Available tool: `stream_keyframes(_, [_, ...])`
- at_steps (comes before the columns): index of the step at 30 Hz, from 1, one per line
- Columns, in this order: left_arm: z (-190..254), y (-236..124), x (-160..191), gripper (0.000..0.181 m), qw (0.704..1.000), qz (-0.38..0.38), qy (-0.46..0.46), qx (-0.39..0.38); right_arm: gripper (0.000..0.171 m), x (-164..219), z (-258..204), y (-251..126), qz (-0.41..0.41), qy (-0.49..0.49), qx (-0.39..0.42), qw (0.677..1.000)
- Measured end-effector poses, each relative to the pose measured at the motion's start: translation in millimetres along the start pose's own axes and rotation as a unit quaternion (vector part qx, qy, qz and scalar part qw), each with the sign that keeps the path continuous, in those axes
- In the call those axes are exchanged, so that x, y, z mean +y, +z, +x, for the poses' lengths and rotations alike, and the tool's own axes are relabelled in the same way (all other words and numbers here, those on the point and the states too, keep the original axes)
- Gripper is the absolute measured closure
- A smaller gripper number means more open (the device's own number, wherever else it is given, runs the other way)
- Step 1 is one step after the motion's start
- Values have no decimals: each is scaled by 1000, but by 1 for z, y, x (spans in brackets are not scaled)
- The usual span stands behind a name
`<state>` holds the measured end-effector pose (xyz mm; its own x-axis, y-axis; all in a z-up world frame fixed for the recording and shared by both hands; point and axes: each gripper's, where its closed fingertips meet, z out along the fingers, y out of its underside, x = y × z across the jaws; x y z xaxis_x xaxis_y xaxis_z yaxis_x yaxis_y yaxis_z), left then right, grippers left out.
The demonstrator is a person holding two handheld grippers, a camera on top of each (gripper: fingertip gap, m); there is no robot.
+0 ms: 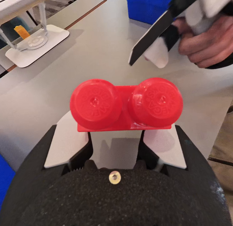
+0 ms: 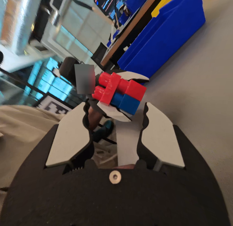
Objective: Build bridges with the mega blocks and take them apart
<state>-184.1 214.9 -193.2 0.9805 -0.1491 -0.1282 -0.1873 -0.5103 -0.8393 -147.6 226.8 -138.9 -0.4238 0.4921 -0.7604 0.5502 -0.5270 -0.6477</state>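
Observation:
My left gripper (image 1: pixel 124 125) is shut on a small bridge of mega blocks and holds it above the grey table (image 1: pixel 100 49). In the left wrist view its red two-stud top block (image 1: pixel 126 103) faces the camera and hides the fingertips. The right wrist view shows the bridge sideways: the red top block (image 2: pixel 109 88) sits on a red block (image 2: pixel 134 90) and a blue block (image 2: pixel 127 103), pinched between the left gripper's white fingers (image 2: pixel 117 114). My right gripper (image 2: pixel 114 103) is open and empty, just short of the bridge. It also shows at the upper right of the left wrist view (image 1: pixel 146 63), held by a hand (image 1: pixel 208 43).
A blue bin (image 2: pixel 157 49) stands at the far side of the table, with a yellow bin (image 2: pixel 163 5) behind it. A white stand base with a clear post (image 1: pixel 37 43) sits at the far left. A cardboard box (image 1: pixel 221 150) is off the right edge. Tip to tip, the grippers are about 7 centimetres apart.

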Motion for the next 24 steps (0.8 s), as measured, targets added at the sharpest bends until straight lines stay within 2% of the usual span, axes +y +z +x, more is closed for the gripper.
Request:
stream_keyframes(4, [13, 1, -3, 92, 1000, -7, 29, 7, 81, 10, 11, 14, -14, 75, -9, 997])
stream_keyframes(12, [22, 12, -8, 92, 997, -28, 75, 6, 72, 21, 7, 35, -68, 52, -7, 996])
stream_keyframes(16, [28, 18, -9, 70, 996, -37, 81, 18, 74, 20, 9, 33, -62, 78, -26, 995])
stream_keyframes(18, [28, 20, -7, 91, 996, -42, 80, 20, 76, 20, 15, 29, -54, 93, -31, 994])
stream_keyframes(24, [28, 23, -5, 91, 996, -45, 65, 34, 90, 18, 27, 17, -33, 103, -22, 994])
